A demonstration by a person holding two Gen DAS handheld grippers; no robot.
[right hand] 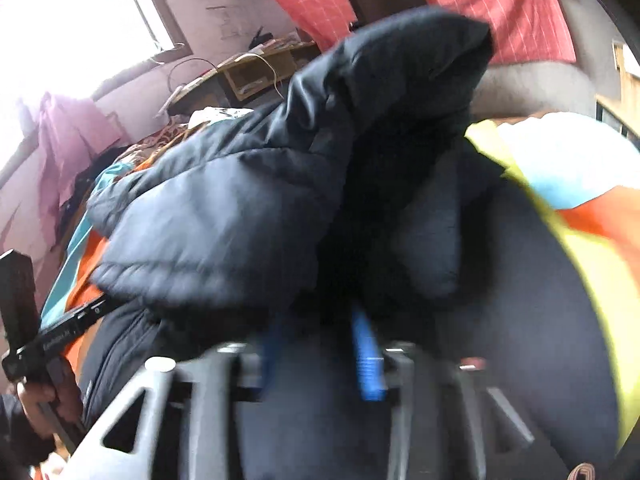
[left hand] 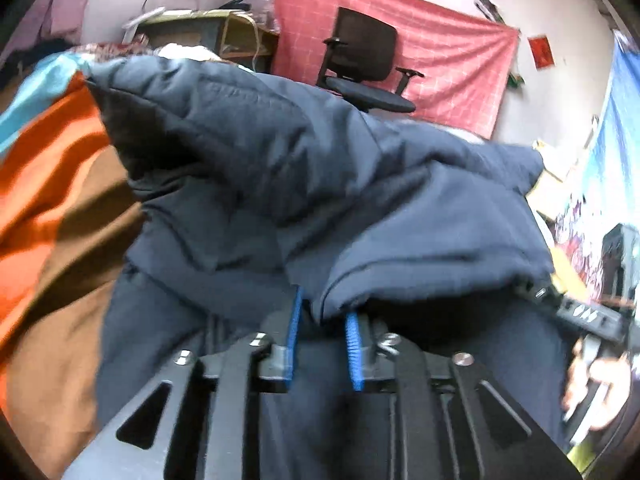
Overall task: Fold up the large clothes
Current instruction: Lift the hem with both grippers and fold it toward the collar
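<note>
A large dark navy padded jacket [left hand: 320,184] fills both views, lifted off an orange, brown and blue bedspread [left hand: 48,184]. My left gripper [left hand: 322,312] has its blue pads closed on a fold of the jacket's edge, the fingertips buried in cloth. In the right wrist view the jacket [right hand: 240,208] hangs bunched over my right gripper [right hand: 320,320], whose blue pads [right hand: 366,360] pinch its dark fabric. The picture there is blurred by motion. Each gripper shows at the edge of the other's view, held in a hand.
A black office chair [left hand: 364,64] stands before a red checked cloth [left hand: 452,68] on the wall. A cluttered wooden desk [left hand: 224,32] is at the back left. The bedspread [right hand: 592,240] runs to the right with yellow and blue patches. A bright window [right hand: 80,12] is upper left.
</note>
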